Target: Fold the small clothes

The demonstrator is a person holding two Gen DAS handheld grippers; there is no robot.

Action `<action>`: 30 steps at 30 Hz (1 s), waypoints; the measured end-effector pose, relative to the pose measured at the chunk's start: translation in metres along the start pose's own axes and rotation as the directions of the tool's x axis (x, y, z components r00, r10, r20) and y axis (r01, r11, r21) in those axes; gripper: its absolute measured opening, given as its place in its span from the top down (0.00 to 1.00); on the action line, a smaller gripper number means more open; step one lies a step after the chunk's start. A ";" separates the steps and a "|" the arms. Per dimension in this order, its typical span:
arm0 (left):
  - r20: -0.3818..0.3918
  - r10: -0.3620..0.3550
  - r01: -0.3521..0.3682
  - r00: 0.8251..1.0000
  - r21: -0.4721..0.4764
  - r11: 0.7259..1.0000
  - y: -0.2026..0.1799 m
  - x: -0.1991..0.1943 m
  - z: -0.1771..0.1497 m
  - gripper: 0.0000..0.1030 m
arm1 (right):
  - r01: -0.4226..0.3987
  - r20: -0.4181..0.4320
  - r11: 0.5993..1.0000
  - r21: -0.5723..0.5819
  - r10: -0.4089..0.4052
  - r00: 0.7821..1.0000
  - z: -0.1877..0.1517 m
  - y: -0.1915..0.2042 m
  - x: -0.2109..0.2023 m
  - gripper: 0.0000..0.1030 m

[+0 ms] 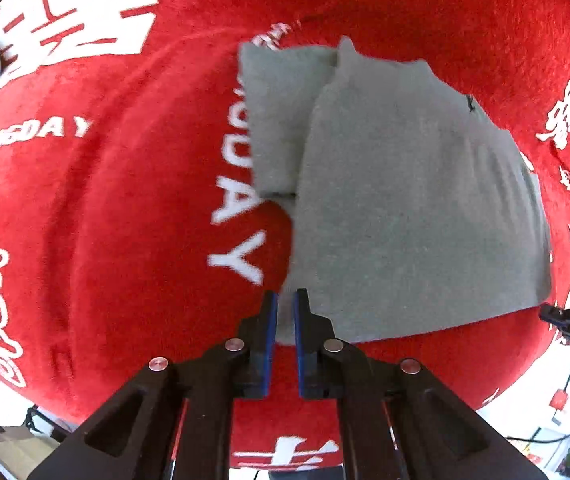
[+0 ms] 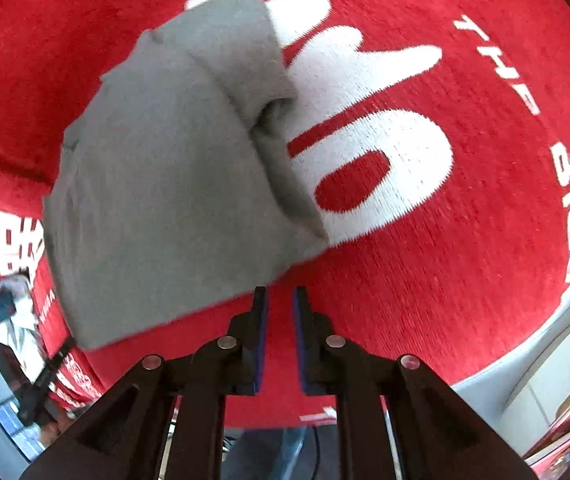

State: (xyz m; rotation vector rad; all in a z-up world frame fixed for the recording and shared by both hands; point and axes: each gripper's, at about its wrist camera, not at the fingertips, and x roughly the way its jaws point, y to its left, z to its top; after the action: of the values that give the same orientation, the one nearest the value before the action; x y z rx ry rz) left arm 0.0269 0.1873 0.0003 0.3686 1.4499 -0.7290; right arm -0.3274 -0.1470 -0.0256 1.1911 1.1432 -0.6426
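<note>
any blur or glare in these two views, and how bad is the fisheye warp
Left wrist view: strong barrel warp bulges the red blanket into a dome; the grey garment looks soft, slightly smeared; blown-out white at the lower corners. Right wrist view: same warp; garment edge near the right gripper is blurred, the blanket's weave is sharper.
</note>
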 end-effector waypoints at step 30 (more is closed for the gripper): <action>0.125 0.038 -0.035 0.991 -0.024 0.999 -0.031 0.013 0.082 0.92 | 0.050 0.066 0.990 -0.133 -0.042 0.997 0.073 0.083 0.012 0.86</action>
State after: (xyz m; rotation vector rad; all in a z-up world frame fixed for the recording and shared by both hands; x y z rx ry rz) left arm 0.0683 0.1092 0.0034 0.3263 1.3284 -0.6947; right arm -0.2256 -0.1890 -0.0078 1.0254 1.1458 -0.6237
